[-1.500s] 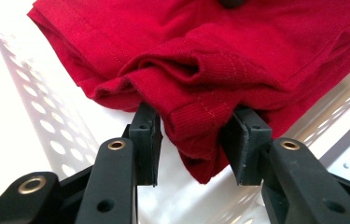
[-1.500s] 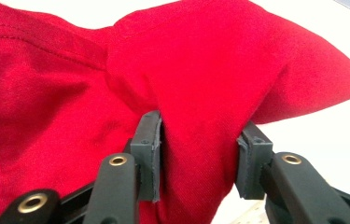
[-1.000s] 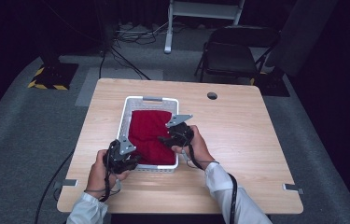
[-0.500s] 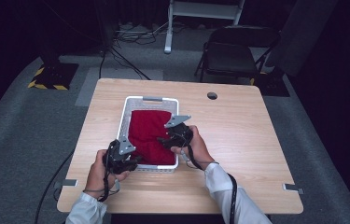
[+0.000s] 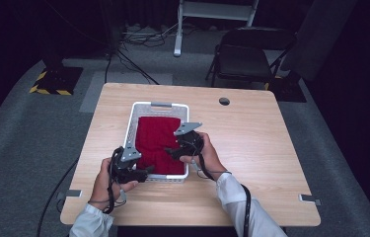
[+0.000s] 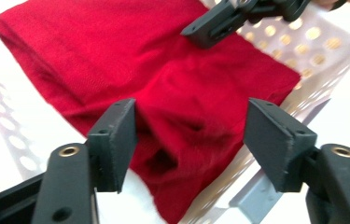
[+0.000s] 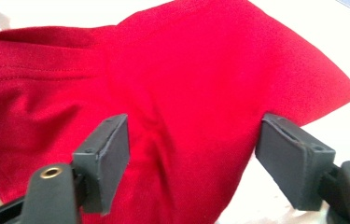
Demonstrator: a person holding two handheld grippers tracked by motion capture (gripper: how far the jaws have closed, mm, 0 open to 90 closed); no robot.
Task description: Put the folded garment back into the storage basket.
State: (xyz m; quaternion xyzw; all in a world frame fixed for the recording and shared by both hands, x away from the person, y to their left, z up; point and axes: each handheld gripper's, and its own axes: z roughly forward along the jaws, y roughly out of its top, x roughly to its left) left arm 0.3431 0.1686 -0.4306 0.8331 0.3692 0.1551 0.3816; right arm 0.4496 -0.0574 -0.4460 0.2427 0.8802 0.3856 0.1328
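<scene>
Red cloth (image 5: 157,143) lies folded in the white basket (image 5: 132,123). Left gripper (image 6: 191,140) and right gripper (image 7: 193,158): 2 jaw pairs spread wide over its near end (probably to grab it).

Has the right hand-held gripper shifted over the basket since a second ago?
Yes, slightly. The right hand-held gripper has eased toward the person, along the white basket, with open jaws over the red cloth.

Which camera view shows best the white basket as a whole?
The high view: the whole basket shows, with the red cloth inside. The left gripper view shows only parts of its perforated walls; the right gripper view shows mostly cloth.
</scene>
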